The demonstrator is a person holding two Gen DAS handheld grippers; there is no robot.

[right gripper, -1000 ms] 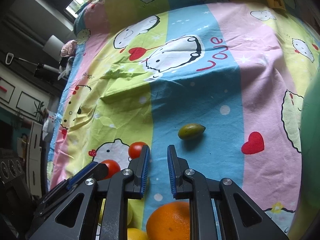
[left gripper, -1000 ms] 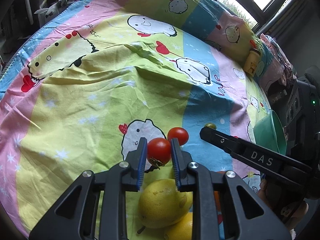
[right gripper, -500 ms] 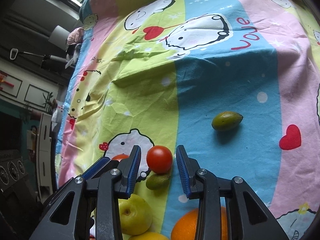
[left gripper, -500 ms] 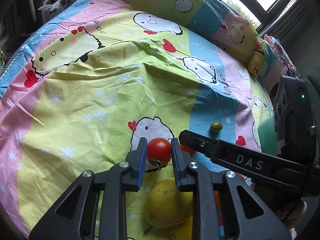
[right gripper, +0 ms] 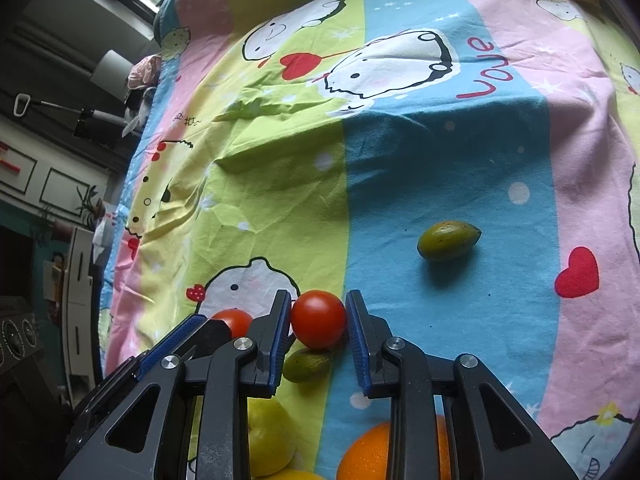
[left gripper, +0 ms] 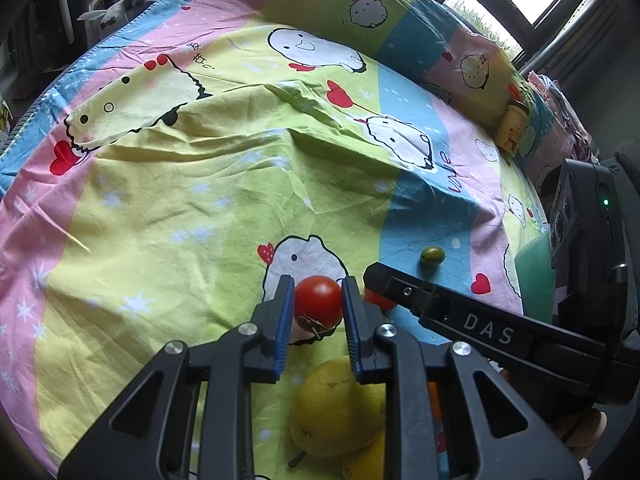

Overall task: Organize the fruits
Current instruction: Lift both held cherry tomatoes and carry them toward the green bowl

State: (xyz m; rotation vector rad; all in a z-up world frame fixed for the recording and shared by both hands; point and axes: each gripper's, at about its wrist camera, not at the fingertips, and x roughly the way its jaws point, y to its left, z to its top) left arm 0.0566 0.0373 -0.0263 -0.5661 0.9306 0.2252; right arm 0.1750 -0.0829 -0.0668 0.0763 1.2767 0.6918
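Our left claw (left gripper: 317,312) is clenching a red tomato (left gripper: 318,301) between its blue pads, low in the middle of the left view, just above the bed sheet (left gripper: 180,208). Our right claw (right gripper: 318,326) is straddling a second tomato (right gripper: 318,319) at the lower middle of the right view; its jaws have just been closing in on it. The left pad is touching the fruit, but a thin gap is showing at the right pad, so we are not gripping it yet.

The other fruit is lying close by. A small green fruit (right gripper: 307,365) is sitting right under the second tomato, between the right claw's arms. A yellow pear (left gripper: 336,404) and an orange (right gripper: 378,452) are resting along the bottom edge of the views. Another green fruit (right gripper: 448,240) is lying alone on the blue stripe to the right. A green bowl (left gripper: 532,280) is peeking in at the right edge of the left view, and we are guessing the fruit belongs there.

What worries us here:
- The tomato is round and smooth, and with one pad pushing first it could roll off sideways on the soft sheet.
- Squeezing too hard could split the skin.
- The two claws are working nearly touching, so a careless lift could knock one against the other and shake the held tomato loose.
- The green fruit underneath could get nudged away.
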